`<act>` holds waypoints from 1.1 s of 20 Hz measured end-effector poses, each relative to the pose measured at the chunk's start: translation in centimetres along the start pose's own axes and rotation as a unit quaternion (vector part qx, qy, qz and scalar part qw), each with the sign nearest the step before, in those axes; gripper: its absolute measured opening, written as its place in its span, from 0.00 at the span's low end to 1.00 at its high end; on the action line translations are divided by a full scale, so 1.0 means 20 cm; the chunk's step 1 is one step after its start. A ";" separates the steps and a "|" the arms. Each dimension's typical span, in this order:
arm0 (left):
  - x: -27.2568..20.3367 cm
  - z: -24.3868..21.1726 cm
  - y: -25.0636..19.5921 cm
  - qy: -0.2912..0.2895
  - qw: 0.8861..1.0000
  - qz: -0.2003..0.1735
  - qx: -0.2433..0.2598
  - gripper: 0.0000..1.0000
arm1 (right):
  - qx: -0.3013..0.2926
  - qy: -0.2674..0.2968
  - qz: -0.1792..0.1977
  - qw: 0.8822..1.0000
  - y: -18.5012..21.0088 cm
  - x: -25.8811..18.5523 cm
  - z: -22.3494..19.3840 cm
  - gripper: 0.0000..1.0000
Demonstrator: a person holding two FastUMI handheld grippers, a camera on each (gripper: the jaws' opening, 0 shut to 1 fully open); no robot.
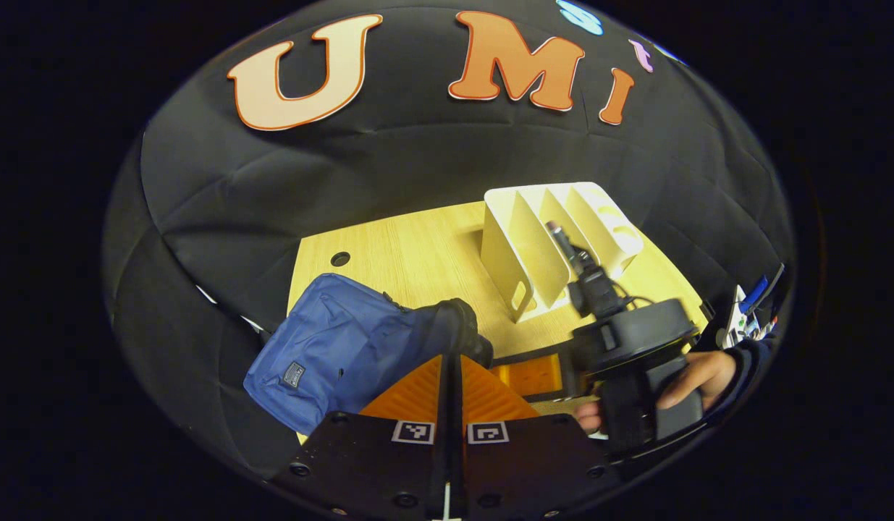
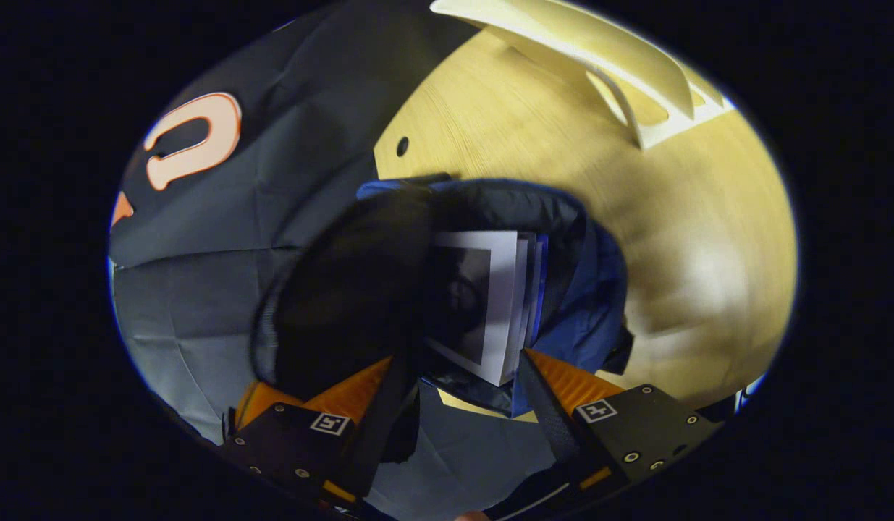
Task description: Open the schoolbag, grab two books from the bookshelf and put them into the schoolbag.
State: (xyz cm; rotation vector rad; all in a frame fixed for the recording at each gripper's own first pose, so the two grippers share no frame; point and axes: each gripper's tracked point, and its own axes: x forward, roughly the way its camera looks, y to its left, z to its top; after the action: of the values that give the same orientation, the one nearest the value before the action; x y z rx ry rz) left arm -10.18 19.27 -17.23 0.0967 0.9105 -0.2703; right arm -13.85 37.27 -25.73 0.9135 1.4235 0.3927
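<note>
Books (image 2: 490, 304) with pale covers stand inside the open blue fabric schoolbag (image 1: 338, 354) at the wooden tabletop's (image 1: 418, 253) edge. The left gripper (image 1: 450, 376), jaws pressed together, pinches the bag's dark rim — apparently holding its mouth open. The right gripper (image 2: 465, 387) hangs above, jaws spread, beside the white slotted bookshelf (image 1: 555, 239).

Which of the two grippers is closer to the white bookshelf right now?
Right. The right gripper reaches up in front of the bookshelf, while the left gripper sits back by the schoolbag at the table's near edge.
</note>
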 end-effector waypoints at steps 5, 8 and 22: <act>0.04 -0.05 -0.05 0.002 1.000 -0.002 0.004 0.02 | -0.064 -0.108 -0.010 0.992 0.00 -0.35 0.21 0.95; 0.09 -0.10 -0.12 0.012 1.000 -0.007 0.011 0.02 | -0.106 -0.175 -0.036 0.978 -0.06 -0.54 0.35 0.94; 0.22 -0.07 -0.58 -0.030 0.998 -0.030 0.055 0.52 | -0.204 -0.332 -0.156 0.908 -0.35 -1.11 0.60 0.96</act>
State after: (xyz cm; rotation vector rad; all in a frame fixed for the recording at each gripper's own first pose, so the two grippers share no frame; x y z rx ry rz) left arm -11.92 7.54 -21.23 0.1624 0.8389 -0.3780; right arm -7.88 13.23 -17.34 0.3984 0.7870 0.1031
